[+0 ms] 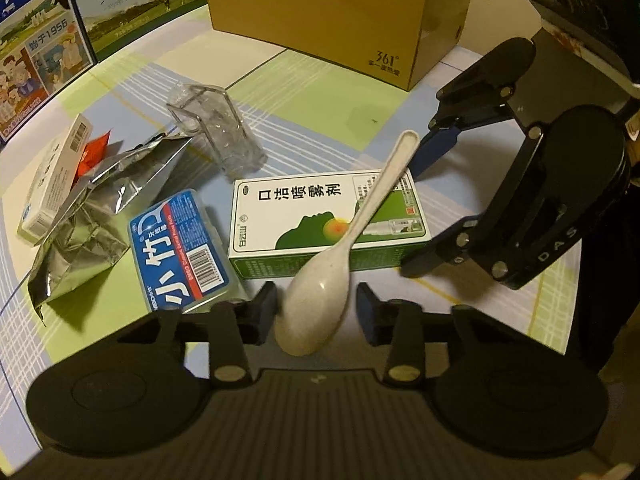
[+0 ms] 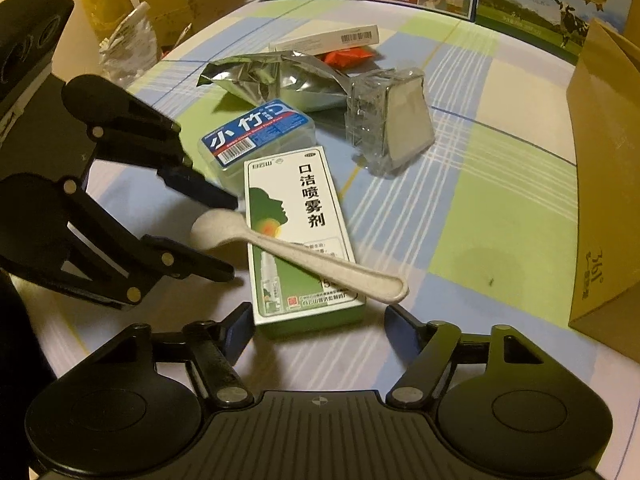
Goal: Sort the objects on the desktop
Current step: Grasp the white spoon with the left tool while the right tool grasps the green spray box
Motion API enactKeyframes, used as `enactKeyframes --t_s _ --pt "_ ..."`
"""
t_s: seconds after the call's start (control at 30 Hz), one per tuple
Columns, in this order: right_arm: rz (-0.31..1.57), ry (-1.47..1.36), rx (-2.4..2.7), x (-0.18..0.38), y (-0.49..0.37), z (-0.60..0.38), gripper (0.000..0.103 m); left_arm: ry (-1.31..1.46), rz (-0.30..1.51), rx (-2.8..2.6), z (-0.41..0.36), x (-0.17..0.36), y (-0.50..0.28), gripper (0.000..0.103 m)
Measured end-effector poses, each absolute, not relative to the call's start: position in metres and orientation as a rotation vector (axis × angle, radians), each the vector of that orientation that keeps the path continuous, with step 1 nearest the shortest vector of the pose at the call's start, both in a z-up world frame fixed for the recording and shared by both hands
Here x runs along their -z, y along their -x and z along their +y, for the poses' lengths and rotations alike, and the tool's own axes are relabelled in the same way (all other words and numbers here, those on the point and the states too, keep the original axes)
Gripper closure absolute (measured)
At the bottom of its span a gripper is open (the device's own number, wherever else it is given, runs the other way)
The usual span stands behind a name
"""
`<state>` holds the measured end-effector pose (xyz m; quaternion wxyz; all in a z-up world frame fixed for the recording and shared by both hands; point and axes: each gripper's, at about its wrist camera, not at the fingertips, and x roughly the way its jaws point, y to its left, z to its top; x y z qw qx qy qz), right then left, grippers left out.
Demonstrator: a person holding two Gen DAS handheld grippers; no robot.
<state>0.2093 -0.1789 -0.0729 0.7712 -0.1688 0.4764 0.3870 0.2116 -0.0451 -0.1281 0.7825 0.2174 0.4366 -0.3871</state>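
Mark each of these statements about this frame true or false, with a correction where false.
1. The spoon lies across the green spray box. True.
2. The left gripper is shut on the spoon bowl. False: its fingers stand open on either side of the bowl.
3. The foil pouch is inside the cardboard box. False: it lies on the tablecloth.
4. The right gripper is open. True.
5. The blue floss box sits beside the spray box. True.
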Motion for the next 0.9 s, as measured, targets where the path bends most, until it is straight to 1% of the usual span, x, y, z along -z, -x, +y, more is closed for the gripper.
enactKeyframes --t_s 0.03,0.1,0.13,0.17,0.47,0.63,0.73,0.77,0.8,0.87,0.9 --pt "1.029 0.365 -0.839 0.073 -0.209 -0.178 0.039 -0.466 0.946 0.833 -0.045 0.128 -0.210 0.075" --pt "1.027 0.359 -0.836 0.072 -0.209 -0.177 0.047 -0.468 0.962 0.822 -0.045 0.126 -0.207 0.083" --pt "1.028 0.356 -0.830 0.071 -0.209 -0.178 0.047 -0.473 0.967 0.811 -0.045 0.125 -0.205 0.086" --pt "1.031 0.351 -0.817 0.071 -0.209 -0.178 0.047 -0.478 0.973 0.799 -0.045 0.124 -0.203 0.093" --pt "1.037 0.286 -0.608 0.066 -0.202 -0.203 0.048 -0.430 1.028 0.688 -0.031 0.116 -0.188 0.095" --pt "1.035 0.268 -0.544 0.067 -0.197 -0.213 0.048 -0.411 1.028 0.674 -0.030 0.114 -0.183 0.095" --pt "1.026 0.246 -0.526 0.068 -0.197 -0.217 0.048 -0.412 1.002 0.668 -0.034 0.113 -0.184 0.093" --pt "1.021 0.243 -0.518 0.068 -0.197 -0.218 0.048 -0.409 0.991 0.667 -0.036 0.113 -0.184 0.089" --pt "1.017 0.240 -0.509 0.068 -0.198 -0.218 0.048 -0.408 0.981 0.666 -0.038 0.113 -0.185 0.079" --pt "1.017 0.226 -0.497 0.068 -0.200 -0.221 0.048 -0.409 0.960 0.673 -0.042 0.113 -0.187 0.071" --pt "1.018 0.219 -0.498 0.068 -0.201 -0.222 0.048 -0.405 0.949 0.680 -0.045 0.113 -0.188 0.071"
